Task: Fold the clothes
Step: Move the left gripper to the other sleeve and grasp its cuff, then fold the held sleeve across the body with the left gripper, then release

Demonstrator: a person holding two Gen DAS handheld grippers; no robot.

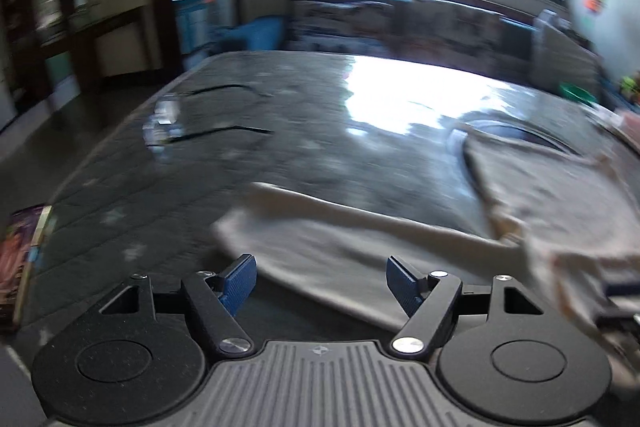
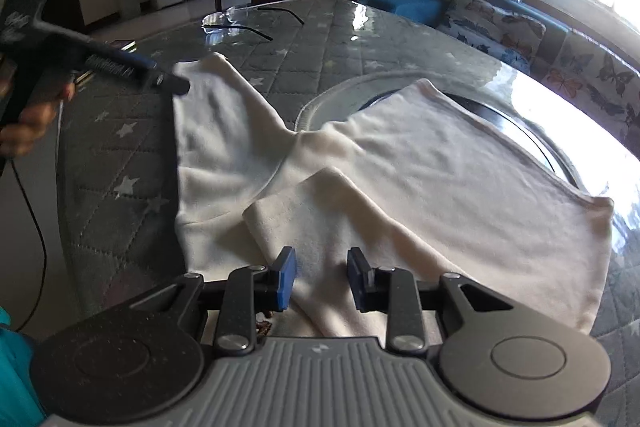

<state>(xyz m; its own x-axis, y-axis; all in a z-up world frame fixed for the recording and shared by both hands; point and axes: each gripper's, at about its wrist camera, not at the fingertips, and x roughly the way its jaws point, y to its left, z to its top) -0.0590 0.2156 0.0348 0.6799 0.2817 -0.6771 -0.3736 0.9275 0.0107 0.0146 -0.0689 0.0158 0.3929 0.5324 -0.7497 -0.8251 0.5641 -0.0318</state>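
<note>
A cream long-sleeved garment (image 2: 440,179) lies spread on the quilted grey table cover (image 2: 112,163). One sleeve (image 2: 212,115) stretches to the far left; the other sleeve (image 2: 320,227) is folded over the body. My right gripper (image 2: 322,277) is open, its blue pads either side of the folded sleeve, just above it. My left gripper (image 2: 172,83) shows in the right wrist view at the far sleeve's end. In the blurred left wrist view it (image 1: 322,281) is open over the sleeve (image 1: 320,259), holding nothing.
Glasses (image 2: 240,23) lie at the table's far side. A round glass-covered inset (image 2: 532,131) lies under the garment's far edge. A butterfly-print sofa (image 2: 560,55) stands behind the table on the right. A book (image 1: 24,259) lies by the table's left edge.
</note>
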